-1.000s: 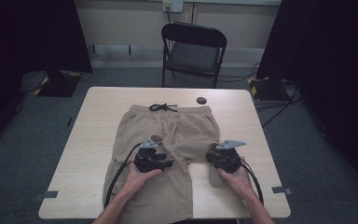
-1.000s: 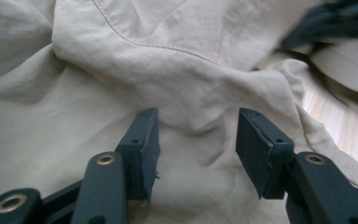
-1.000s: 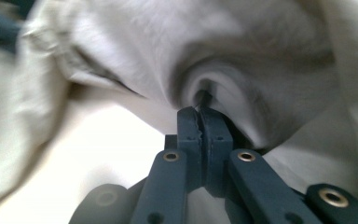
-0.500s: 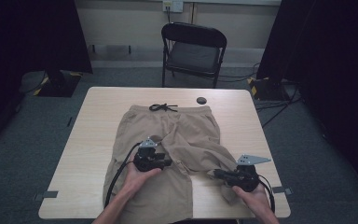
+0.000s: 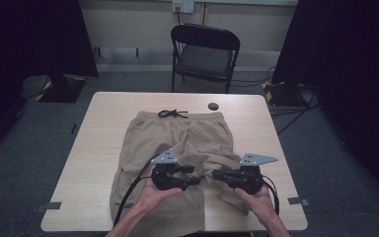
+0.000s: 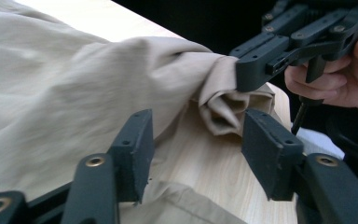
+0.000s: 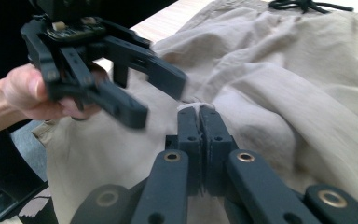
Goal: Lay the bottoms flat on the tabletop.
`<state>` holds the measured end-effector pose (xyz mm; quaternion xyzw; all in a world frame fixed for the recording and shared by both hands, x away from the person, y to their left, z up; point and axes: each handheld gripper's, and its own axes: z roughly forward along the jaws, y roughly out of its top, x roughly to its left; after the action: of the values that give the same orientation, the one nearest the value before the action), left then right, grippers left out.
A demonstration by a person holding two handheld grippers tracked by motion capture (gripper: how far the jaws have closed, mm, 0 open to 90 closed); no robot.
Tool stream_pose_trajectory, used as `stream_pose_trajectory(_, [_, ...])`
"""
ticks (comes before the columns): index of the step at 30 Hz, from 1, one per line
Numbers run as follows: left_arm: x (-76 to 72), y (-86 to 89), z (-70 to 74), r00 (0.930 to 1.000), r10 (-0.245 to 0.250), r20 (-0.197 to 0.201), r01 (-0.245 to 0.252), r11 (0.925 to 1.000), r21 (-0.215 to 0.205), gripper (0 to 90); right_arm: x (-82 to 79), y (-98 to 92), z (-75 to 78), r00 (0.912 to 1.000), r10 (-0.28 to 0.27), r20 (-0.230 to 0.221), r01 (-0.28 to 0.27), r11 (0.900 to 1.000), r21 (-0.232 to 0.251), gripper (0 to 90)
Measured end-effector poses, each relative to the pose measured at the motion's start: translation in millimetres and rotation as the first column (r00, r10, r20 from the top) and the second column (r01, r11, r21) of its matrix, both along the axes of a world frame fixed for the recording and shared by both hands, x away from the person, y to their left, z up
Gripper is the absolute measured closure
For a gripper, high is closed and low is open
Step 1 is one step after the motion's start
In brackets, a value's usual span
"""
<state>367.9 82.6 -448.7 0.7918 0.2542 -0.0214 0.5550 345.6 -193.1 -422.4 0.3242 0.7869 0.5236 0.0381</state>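
Khaki shorts (image 5: 177, 136) lie on the wooden table (image 5: 94, 148), waistband and black drawstring (image 5: 172, 113) at the far side. My right gripper (image 5: 217, 174) is shut on a bunched fold of the right leg (image 7: 261, 98), and a sliver of cloth shows at its own tips (image 7: 199, 114). Held just left of it, my left gripper (image 5: 197, 176) points at that fold. Its jaws have just been opening and stand apart (image 6: 196, 140), with the pinched fold (image 6: 223, 107) ahead of the pads, untouched. It also shows in the right gripper view (image 7: 161, 95), and the right gripper (image 6: 261, 60) in the left one.
A small black round object (image 5: 212, 105) lies on the table beyond the waistband. A black folding chair (image 5: 205, 52) stands behind the table. Bare wood runs along both sides of the shorts. Cables trail from both grippers toward the near edge.
The right gripper swung out to the right with the leg fabric, then came back toward the middle and rose. The left gripper lifted off the shorts and its jaws spread wider.
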Motion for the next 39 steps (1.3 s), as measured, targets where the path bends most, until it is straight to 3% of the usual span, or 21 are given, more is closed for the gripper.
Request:
stream_pose_trajectory(4, [4.8,-13.7,-6.7,0.9998,-0.016,-0.007,0.016,0.9999,0.0,42.0,1.0,8.4,0.8,0.9997,0.024,-0.001,-0.024,1.0,0.011,88.5])
stream_pose_trajectory(6, [4.5,-17.8,-7.4,0.9997,-0.022,0.007,0.022,0.9997,0.008,46.6,1.1,10.1,0.4,0.9996,0.028,-0.002,-0.028,1.0,0.011,88.5])
stream_pose_trajectory(11, [3.1,-21.8,-10.4,0.9997,-0.011,0.024,0.01,0.9995,0.029,86.8,-0.1,8.7,-1.1,0.9997,0.024,-0.003,-0.024,0.999,0.026,86.4])
stream_pose_trajectory(15, [2.8,-18.2,-9.6,0.9999,-0.01,0.013,0.009,0.9985,0.054,87.7,-4.8,-0.3,-0.1,0.9998,-0.019,0.003,0.019,1.0,0.023,68.4])
stream_pose_trajectory(20, [0.8,-12.9,-10.6,0.9999,-0.013,0.01,0.013,0.9981,0.06,87.7,-10.8,-19.2,-3.6,0.9957,-0.093,0.0,0.093,0.996,-0.009,58.6])
stream_pose_trajectory(21, [0.5,-11.1,-11.8,0.9999,-0.006,0.009,0.005,0.9981,0.061,87.7,-16.8,-30.6,-8.6,0.9909,-0.135,-0.001,0.134,0.99,-0.042,53.8])
stream_pose_trajectory(24, [1.5,-4.5,-15.4,0.9999,0.01,-0.012,-0.009,0.9985,0.055,87.7,-24.5,-43.6,-18.1,0.9797,-0.2,-0.012,0.199,0.977,-0.081,46.1])
stream_pose_trajectory(29, [0.1,0.5,-17.5,0.9998,0.019,-0.01,-0.018,0.9983,0.055,87.7,-31.5,-65.9,-36.7,0.9534,-0.298,-0.047,0.291,0.95,-0.115,41.1])
stream_pose_trajectory(30, [0.1,0.5,-17.5,0.9998,0.019,-0.01,-0.018,0.9983,0.055,87.7,-31.5,-65.9,-36.7,0.9534,-0.298,-0.047,0.291,0.95,-0.115,41.1])
stream_pose_trajectory(31, [-0.9,2.4,-18.6,0.9996,0.023,-0.019,-0.022,0.9982,0.056,87.7,-33.6,-70.9,-44.2,0.9448,-0.321,-0.064,0.311,0.941,-0.136,40.8])
stream_pose_trajectory(39, [-1.3,12.0,-21.6,0.9989,0.036,-0.029,-0.035,0.9978,0.057,87.6,-36.7,-67.4,-63.6,0.9455,-0.317,-0.073,0.293,0.927,-0.234,39.9])
